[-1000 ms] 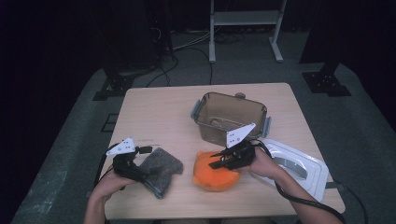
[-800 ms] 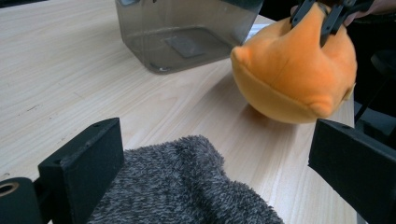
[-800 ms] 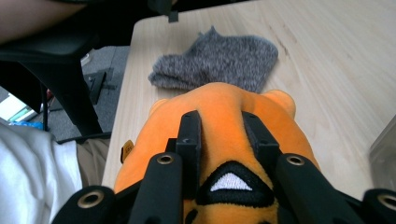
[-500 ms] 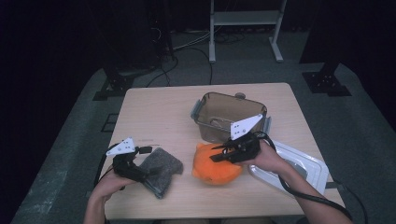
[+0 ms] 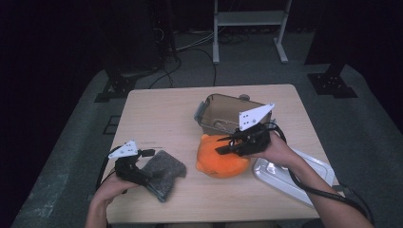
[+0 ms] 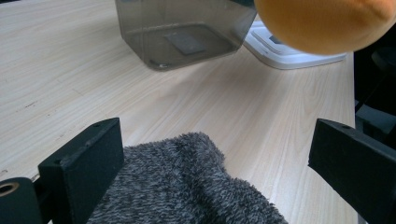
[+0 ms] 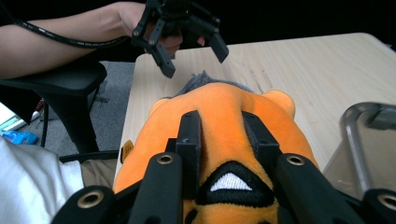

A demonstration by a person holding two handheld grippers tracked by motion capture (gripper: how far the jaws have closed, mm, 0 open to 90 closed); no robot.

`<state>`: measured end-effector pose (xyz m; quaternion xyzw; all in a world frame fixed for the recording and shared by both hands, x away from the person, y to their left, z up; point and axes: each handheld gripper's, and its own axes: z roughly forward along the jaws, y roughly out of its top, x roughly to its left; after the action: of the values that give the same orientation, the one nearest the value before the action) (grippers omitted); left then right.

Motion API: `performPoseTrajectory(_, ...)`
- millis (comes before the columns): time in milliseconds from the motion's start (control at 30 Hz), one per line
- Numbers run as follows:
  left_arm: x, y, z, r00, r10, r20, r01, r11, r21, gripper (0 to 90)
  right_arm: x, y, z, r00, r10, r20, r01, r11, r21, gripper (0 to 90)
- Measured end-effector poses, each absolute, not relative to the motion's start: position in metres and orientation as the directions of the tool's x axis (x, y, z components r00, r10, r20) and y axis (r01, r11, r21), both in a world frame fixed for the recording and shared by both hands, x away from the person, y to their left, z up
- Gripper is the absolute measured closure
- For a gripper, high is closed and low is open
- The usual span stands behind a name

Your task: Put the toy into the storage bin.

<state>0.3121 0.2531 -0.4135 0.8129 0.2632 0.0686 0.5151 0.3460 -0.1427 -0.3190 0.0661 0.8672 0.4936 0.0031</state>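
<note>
An orange plush toy (image 5: 221, 160) hangs just above the table in front of the clear brown container (image 5: 223, 111). My right gripper (image 5: 228, 145) is shut on its top; in the right gripper view both jaws press into the plush (image 7: 219, 102) around my right gripper (image 7: 222, 128). A grey fuzzy cloth (image 5: 164, 170) lies at the front left. My left gripper (image 5: 148, 172) stands open at the cloth's near edge. In the left gripper view the cloth (image 6: 187, 186) lies low between the wide jaws of my left gripper (image 6: 219, 144), untouched by the pads.
A white lid (image 5: 294, 175) lies flat at the front right, beside the right forearm. The container (image 6: 182, 32) looks empty inside. The left gripper (image 7: 191, 46) and its hand appear beyond the plush. Bare wood stretches across the table's back left.
My right gripper has risen with the orange plush, lifting it off the table toward the container. The left gripper and grey cloth have stayed put.
</note>
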Motion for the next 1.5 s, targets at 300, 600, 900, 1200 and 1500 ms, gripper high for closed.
performPoseTrajectory(300, 0.312, 0.254, -0.413, 0.851, 0.499, -0.162, 0.358, -0.327, 0.875, 2.4, 0.352, -0.146, -0.293, -0.992, 0.119, 0.031, 0.086, 0.494, 0.865, 70.9)
performPoseTrajectory(600, 0.312, 0.253, -0.414, 0.852, 0.498, -0.164, 0.359, -0.326, 0.874, 2.4, 0.358, -0.148, -0.273, -0.992, 0.126, 0.008, 0.071, 0.499, 0.863, 70.9)
performPoseTrajectory(900, 0.312, 0.254, -0.414, 0.853, 0.496, -0.161, 0.356, -0.326, 0.876, 2.4, 0.367, -0.152, -0.255, -0.99, 0.14, -0.01, 0.061, 0.493, 0.868, 70.9)
performPoseTrajectory(1200, 0.312, 0.253, -0.414, 0.854, 0.494, -0.161, 0.355, -0.327, 0.876, 2.4, 0.377, -0.157, -0.241, -0.986, 0.164, -0.016, 0.067, 0.486, 0.871, 70.9)
performPoseTrajectory(1500, 0.312, 0.254, -0.413, 0.854, 0.494, -0.163, 0.353, -0.322, 0.878, 2.4, 0.394, -0.162, -0.231, -0.979, 0.203, -0.02, 0.083, 0.484, 0.871, 70.9)
